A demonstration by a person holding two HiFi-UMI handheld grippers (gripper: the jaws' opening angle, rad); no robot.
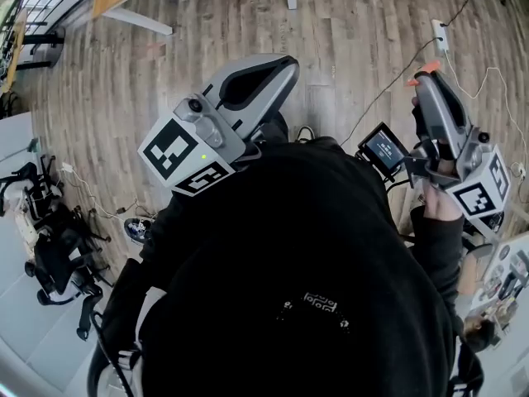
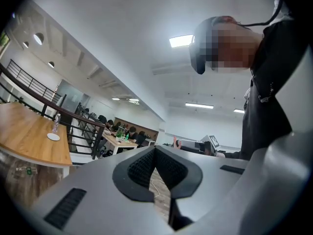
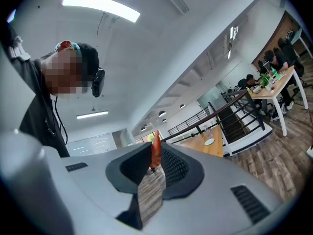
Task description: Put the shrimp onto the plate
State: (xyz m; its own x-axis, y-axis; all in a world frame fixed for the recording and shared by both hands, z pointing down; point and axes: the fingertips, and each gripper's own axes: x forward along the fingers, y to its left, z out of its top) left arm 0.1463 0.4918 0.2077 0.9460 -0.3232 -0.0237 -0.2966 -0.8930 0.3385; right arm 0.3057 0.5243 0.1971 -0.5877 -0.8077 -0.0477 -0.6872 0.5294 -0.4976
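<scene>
Right hand-held gripper (image 3: 154, 150) is holding the shrimp (image 3: 156, 153) up in the air, and the left hand-held gripper (image 2: 155, 150) is staying out of it, clenched and empty.

Both are pointing up and away from the body, over the wood floor (image 1: 347, 23). The right jaws are gripping the orange shrimp at their tips. Only a thin sliver is showing, with the rest hiding between the pads. The left jaws are meeting at the tips with nothing between them, and bare floor is showing through the gap behind. A black hoodie (image 1: 314, 288) is filling the middle of the head view and blocking everything under it. A desk (image 1: 519, 248) is peeking in at the right edge, cut off by the frame. Its clutter is too small to tell, so I cannot say whether a plate is sitting among it.
</scene>
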